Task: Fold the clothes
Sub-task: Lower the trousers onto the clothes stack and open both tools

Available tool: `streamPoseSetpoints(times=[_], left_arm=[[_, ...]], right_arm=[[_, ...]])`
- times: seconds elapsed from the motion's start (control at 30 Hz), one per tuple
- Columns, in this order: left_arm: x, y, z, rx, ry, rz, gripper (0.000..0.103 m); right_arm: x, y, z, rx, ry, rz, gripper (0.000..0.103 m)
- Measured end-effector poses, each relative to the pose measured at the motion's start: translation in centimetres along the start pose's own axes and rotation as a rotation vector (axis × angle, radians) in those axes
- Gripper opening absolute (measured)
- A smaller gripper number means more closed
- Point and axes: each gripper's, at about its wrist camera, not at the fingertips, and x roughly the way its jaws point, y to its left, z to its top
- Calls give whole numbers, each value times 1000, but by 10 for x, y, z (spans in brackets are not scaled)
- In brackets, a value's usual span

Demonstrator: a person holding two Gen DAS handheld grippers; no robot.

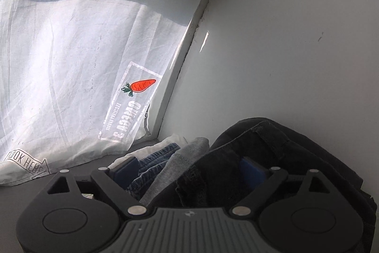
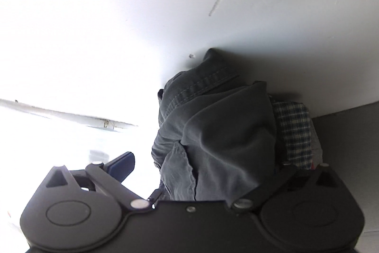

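Note:
In the left wrist view my left gripper [image 1: 189, 172] stands wide open around a pile of clothes: a dark black garment [image 1: 272, 146], a grey piece [image 1: 187, 153] and blue denim [image 1: 156, 165] lie between its blue pads [image 1: 125, 170]. In the right wrist view my right gripper [image 2: 203, 167] is open too, with a dark grey denim garment [image 2: 213, 129] lying between the fingers; only the left blue pad [image 2: 122, 166] shows, the right one is hidden by cloth. A plaid shirt [image 2: 296, 132] lies under the garment at the right.
A white cloth with a red carrot print [image 1: 142, 85] hangs over a window at the left. A white wall [image 1: 284, 39] rises right behind the pile. The grey surface [image 2: 350, 134] shows at the right. The left half of the right wrist view is overexposed.

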Motion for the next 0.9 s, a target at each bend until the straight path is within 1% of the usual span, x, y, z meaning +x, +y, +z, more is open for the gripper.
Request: streamPoseSetpoints(times=[0.03, 0.17, 0.23, 0.33, 0.37, 0.4, 0.43, 0.47, 0.53, 0.63, 0.77, 0.83, 0.87, 0.9], left_arm=[[-14, 1, -5, -15, -20, 6, 97], [-69, 4, -25, -73, -89, 16, 99], [-91, 5, -37, -90, -117, 35, 101], [-118, 8, -55, -131, -133, 33, 101], [-124, 9, -59, -143, -137, 35, 101], [-131, 11, -63, -149, -141, 38, 101], [-137, 12, -68, -149, -142, 42, 101], [-142, 13, -73, -146, -144, 50, 101], [-149, 15, -80, -139, -141, 66, 101], [-155, 21, -82, -152, -142, 71, 101], [-159, 28, -77, -167, -164, 73, 101], [-158, 28, -69, -153, -177, 74, 101], [-156, 27, -66, -146, -180, 79, 101], [-155, 27, -62, -140, -183, 83, 101]], right_arm=[[-2, 4, -5, -41, 1, -23, 103], [-7, 14, -23, -164, 3, -95, 103], [-8, 19, -30, -211, -1, -109, 103], [3, 21, -36, -307, 3, -116, 103], [9, 20, -37, -337, 21, -109, 103], [15, 16, -36, -323, 42, -95, 96], [21, 12, -35, -293, 62, -78, 95], [27, 6, -35, -235, 76, -51, 95], [42, 4, -39, -188, 90, -39, 95], [67, 19, -50, -257, 91, -58, 96], [106, 38, -53, -240, 103, -17, 96], [132, 51, -55, -268, 114, -16, 97], [147, 55, -57, -285, 125, -20, 101], [160, 58, -61, -303, 133, -34, 102]])
